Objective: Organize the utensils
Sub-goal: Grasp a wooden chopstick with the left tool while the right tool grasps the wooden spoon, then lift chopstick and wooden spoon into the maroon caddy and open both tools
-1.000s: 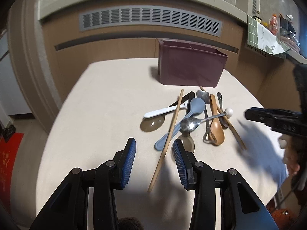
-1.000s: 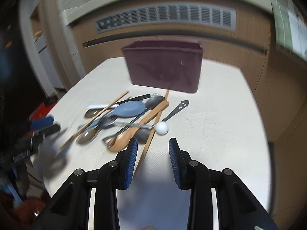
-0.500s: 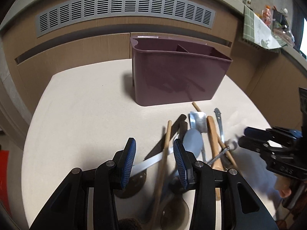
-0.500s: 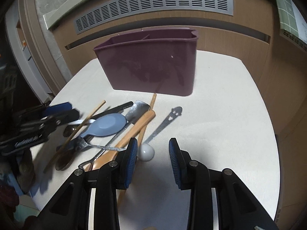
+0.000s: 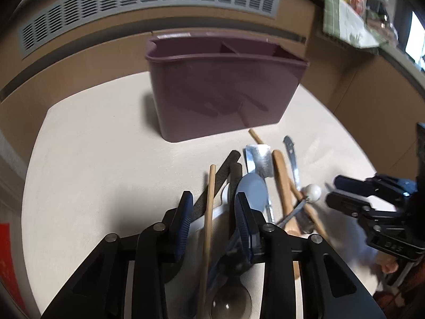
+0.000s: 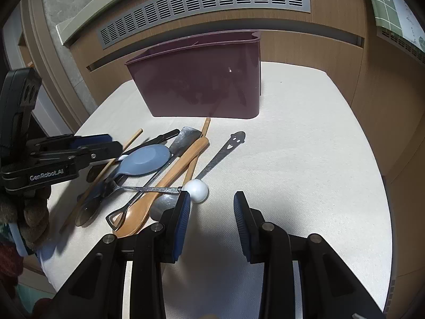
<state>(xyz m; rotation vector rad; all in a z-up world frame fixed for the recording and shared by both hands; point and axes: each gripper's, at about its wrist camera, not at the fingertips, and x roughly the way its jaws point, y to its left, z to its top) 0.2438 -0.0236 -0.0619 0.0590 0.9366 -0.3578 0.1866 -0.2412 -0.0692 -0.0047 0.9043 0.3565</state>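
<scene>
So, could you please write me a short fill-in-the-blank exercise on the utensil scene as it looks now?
1. The dark purple plastic utensil holder holds ____ utensils so far.
2. The left tongs straddle a light wooden ____.
3. The slim metal spoon ends in a round ____ ball.
4. The right tongs are ____, gripping nothing.

Missing words: no; chopstick; white; open
</scene>
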